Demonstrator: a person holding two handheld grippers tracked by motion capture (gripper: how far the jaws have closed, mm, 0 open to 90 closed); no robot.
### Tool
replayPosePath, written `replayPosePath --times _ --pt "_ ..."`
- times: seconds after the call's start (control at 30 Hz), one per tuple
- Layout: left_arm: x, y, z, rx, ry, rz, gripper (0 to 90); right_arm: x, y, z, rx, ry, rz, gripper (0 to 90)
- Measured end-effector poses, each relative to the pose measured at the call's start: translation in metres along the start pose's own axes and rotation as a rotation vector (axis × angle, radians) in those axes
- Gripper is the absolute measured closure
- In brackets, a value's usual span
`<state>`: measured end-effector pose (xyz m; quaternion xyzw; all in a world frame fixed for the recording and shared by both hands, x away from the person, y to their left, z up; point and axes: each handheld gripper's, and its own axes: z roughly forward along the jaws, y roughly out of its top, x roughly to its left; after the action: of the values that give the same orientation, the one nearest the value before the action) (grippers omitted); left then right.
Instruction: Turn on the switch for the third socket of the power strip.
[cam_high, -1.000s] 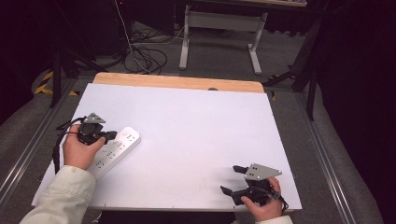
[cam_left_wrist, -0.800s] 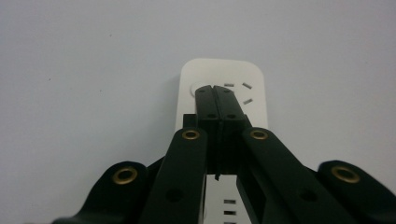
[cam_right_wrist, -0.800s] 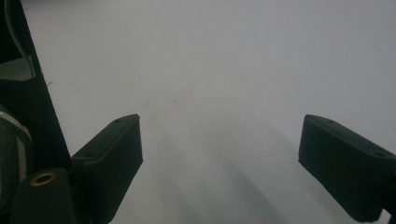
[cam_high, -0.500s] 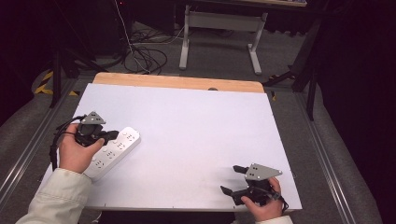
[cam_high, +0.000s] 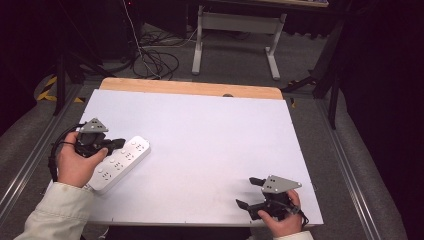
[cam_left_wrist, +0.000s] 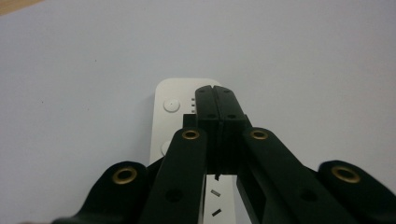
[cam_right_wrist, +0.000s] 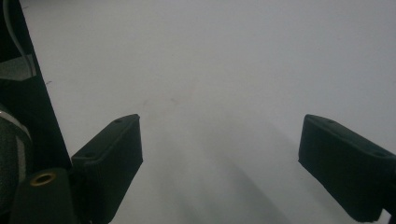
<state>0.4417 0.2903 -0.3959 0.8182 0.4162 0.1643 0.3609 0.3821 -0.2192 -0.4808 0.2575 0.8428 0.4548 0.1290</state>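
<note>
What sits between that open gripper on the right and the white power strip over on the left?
Nothing visible does. Bare white table lies between the right gripper and the power strip. The left gripper, jaws shut, hovers over the strip's far end.

Lit evenly from overhead in the high view, with the white bench (cam_high: 210, 145) bright and slightly washed out against a dim, near-black room behind. Shot soft and grainy from the left gripper (cam_left_wrist: 218, 105), its near arms blurred at the bottom edge. Seen hazy from the right gripper (cam_right_wrist: 219, 154), with faint shadows streaking the bench surface between its pads.
</note>
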Motion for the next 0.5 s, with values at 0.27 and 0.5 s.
replayPosePath --times 0.27,0.5 --pt "-0.005 0.003 -0.009 -0.044 -0.011 -0.018 68.1 0.0 0.0 0.0 0.0 -0.001 0.001 13.8" --pt "-0.018 0.005 -0.02 -0.125 -0.02 0.013 44.3 0.0 0.0 -0.001 -0.004 -0.004 0.002 13.7"
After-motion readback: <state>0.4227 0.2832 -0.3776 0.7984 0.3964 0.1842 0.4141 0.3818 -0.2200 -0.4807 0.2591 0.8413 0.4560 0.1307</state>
